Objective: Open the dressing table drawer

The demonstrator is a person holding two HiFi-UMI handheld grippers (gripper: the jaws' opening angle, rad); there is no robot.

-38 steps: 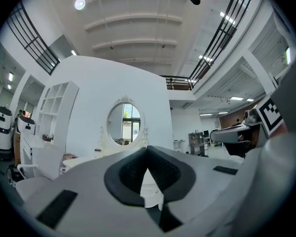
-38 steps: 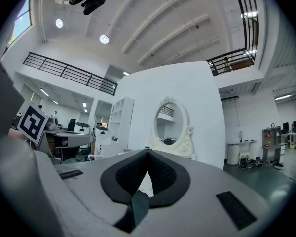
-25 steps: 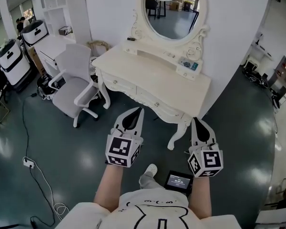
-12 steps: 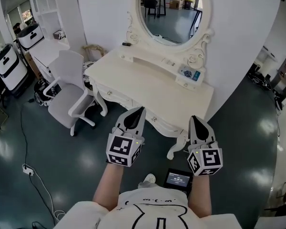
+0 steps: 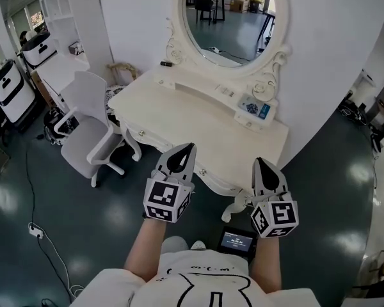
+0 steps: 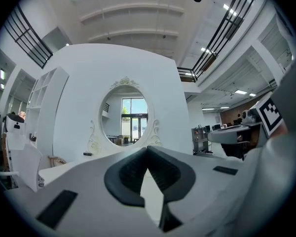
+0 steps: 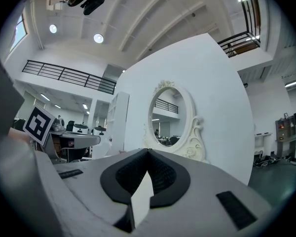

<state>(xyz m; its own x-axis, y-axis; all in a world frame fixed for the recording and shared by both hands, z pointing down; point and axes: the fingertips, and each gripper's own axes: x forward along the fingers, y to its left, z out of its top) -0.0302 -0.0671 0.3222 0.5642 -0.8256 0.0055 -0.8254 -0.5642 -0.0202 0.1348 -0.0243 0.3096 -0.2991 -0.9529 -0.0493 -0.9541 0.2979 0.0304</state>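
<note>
A cream dressing table [image 5: 198,123] with an oval mirror [image 5: 227,18] stands against the white wall. Its two drawer fronts run under the near edge, each with a small knob: the left drawer [image 5: 150,142] and the right drawer [image 5: 214,179], both closed. My left gripper [image 5: 187,148] is shut and empty, its tip over the table's front edge between the knobs. To its right, my right gripper [image 5: 258,162] is also shut and empty, by the table's right front corner. The mirror [image 6: 124,124] shows ahead over the shut left gripper [image 6: 147,148]. It appears as the mirror [image 7: 167,117] beyond the right gripper [image 7: 148,151].
A white office chair [image 5: 83,130] stands left of the table. A small printed box [image 5: 253,107] and a dark small item [image 5: 166,63] lie on the tabletop. White shelving [image 5: 57,18] and white machines [image 5: 6,85] are at far left. A cable [image 5: 38,235] trails on the dark floor.
Both grippers have moved forward together toward the dressing table, which now looms closer. Their tips reach its front edge. Both stay shut.
</note>
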